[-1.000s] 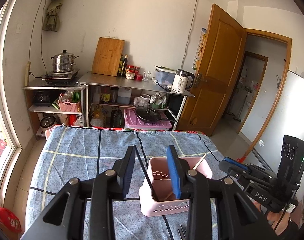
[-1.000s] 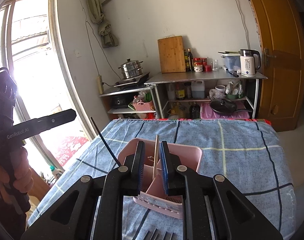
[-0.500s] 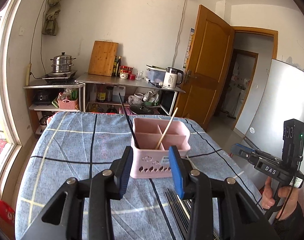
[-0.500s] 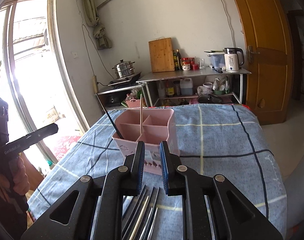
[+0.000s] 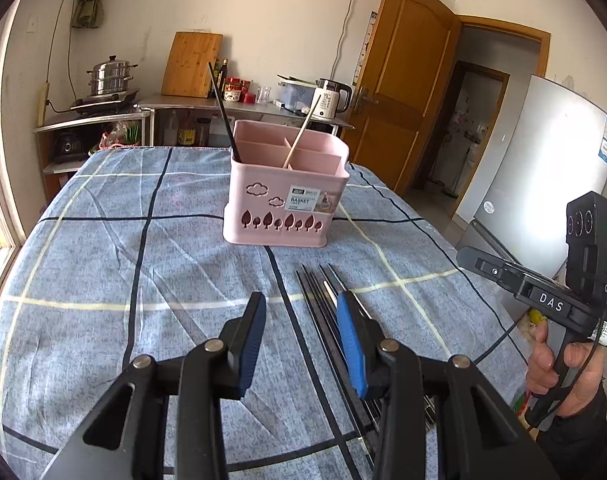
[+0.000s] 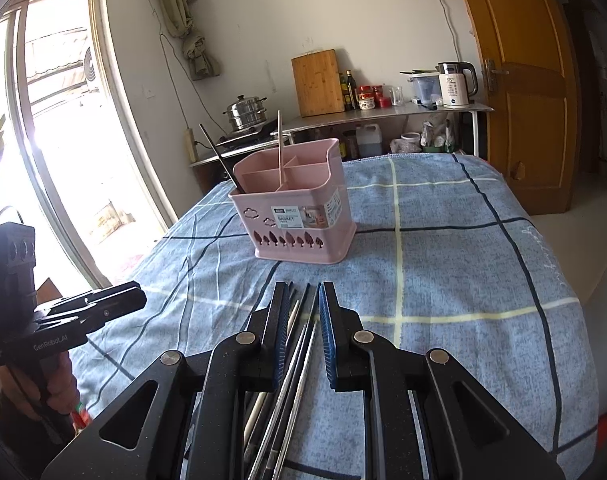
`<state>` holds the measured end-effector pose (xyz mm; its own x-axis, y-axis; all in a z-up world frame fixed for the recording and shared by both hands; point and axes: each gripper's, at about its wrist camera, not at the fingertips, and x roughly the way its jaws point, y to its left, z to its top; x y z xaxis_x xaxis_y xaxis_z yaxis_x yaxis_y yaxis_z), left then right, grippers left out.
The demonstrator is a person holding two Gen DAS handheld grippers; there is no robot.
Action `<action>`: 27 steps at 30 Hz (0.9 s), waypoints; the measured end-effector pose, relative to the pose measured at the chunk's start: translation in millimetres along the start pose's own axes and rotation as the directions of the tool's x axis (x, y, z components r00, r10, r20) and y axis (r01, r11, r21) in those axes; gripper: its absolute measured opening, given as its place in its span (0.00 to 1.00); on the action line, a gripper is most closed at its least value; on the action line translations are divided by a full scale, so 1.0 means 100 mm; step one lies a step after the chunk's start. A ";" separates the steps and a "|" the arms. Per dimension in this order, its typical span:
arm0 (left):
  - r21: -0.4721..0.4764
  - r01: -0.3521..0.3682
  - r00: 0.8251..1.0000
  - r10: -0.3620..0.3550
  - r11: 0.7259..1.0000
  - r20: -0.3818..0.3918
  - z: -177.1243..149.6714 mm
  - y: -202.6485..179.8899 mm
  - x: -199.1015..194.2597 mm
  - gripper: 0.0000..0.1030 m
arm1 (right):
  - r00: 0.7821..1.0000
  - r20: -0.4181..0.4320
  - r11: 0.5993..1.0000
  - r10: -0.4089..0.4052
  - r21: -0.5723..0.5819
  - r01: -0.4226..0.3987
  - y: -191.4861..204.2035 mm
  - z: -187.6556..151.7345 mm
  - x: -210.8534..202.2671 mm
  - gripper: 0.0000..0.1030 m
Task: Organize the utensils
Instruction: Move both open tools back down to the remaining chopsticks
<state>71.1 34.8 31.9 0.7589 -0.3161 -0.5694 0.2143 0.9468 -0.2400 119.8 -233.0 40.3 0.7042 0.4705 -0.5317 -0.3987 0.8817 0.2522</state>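
A pink divided utensil basket [image 5: 286,196] stands on the blue checked tablecloth [image 5: 103,264]; it also shows in the right wrist view [image 6: 299,212]. One black chopstick [image 5: 222,112] and one wooden chopstick [image 5: 303,132] stand in it. Several black and metal chopsticks [image 5: 327,304] lie loose on the cloth in front of it. My left gripper [image 5: 301,308] is open and empty, just left of the pile. My right gripper [image 6: 301,300] is open, low over the pile [image 6: 299,332], with chopsticks lying between its fingers.
A steel shelf with a kettle [image 5: 331,98], cutting board [image 5: 191,64] and steamer pot [image 5: 109,76] stands behind the table. A wooden door [image 5: 403,80] and a fridge [image 5: 543,168] are to the right. A window [image 6: 55,140] is at the left.
Both grippers have drawn back from the basket and dropped toward the cloth. The right gripper has opened wider and now straddles the loose chopsticks.
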 end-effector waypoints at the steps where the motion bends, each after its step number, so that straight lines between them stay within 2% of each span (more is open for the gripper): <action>1: 0.000 0.000 1.000 0.000 1.000 -0.005 -0.02 -0.01 0.01 0.38 | 1.000 -0.005 1.000 0.002 0.002 -0.002 -0.01 -0.02 0.01 0.15; 12: -0.006 0.000 0.996 -0.001 1.000 -0.093 -0.07 -0.05 0.34 0.38 | 0.998 -0.059 1.000 -0.015 0.011 0.016 -0.08 -0.13 0.17 0.15; 22: 0.006 -0.012 0.981 0.012 1.000 -0.193 0.06 -0.05 0.86 0.37 | 0.990 -0.140 0.999 -0.031 0.003 0.032 -0.12 -0.11 0.49 0.15; 27: 0.018 -0.014 0.972 0.018 1.000 -0.234 0.10 -0.05 1.12 0.33 | 0.982 -0.183 0.999 -0.041 -0.001 0.041 -0.14 -0.09 0.67 0.14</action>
<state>161.5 -4.9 -22.9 0.5974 -0.3041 -0.7420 0.2146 0.9522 -0.2175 167.7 -214.0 -6.4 0.6004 0.4201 -0.6805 -0.3701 0.9003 0.2292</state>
